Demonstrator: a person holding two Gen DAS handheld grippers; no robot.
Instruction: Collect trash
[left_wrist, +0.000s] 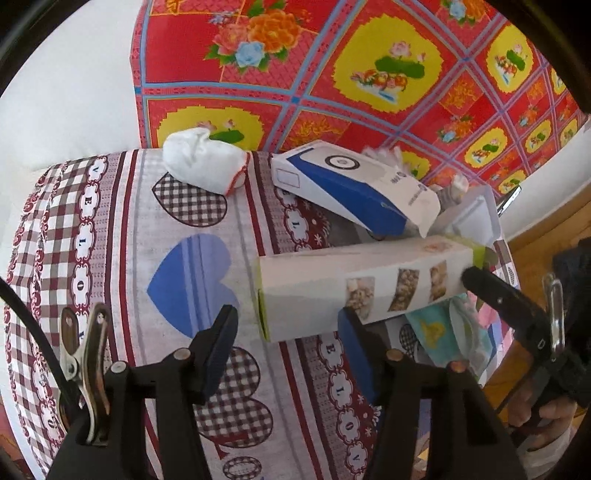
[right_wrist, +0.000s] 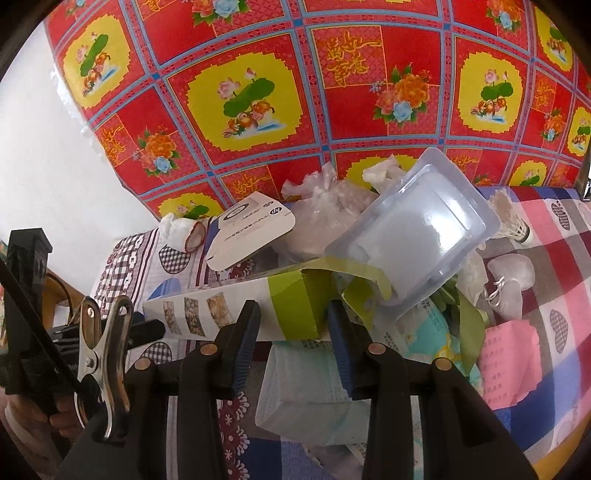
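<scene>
A long white box with green ends lies across the trash pile on the heart-patterned bed cover. My right gripper is shut on the green end of the long box; in the left wrist view one of its fingers lies against that end. My left gripper stands open around the box's other end, with a gap at the left pad. A blue and white box lies tilted behind it. A clear plastic tray leans on top of the pile.
A rolled white cloth sits at the back left. A plastic bag, face mask, pink paper and shuttlecock lie around. A red floral cloth hangs behind; wooden floor shows at right.
</scene>
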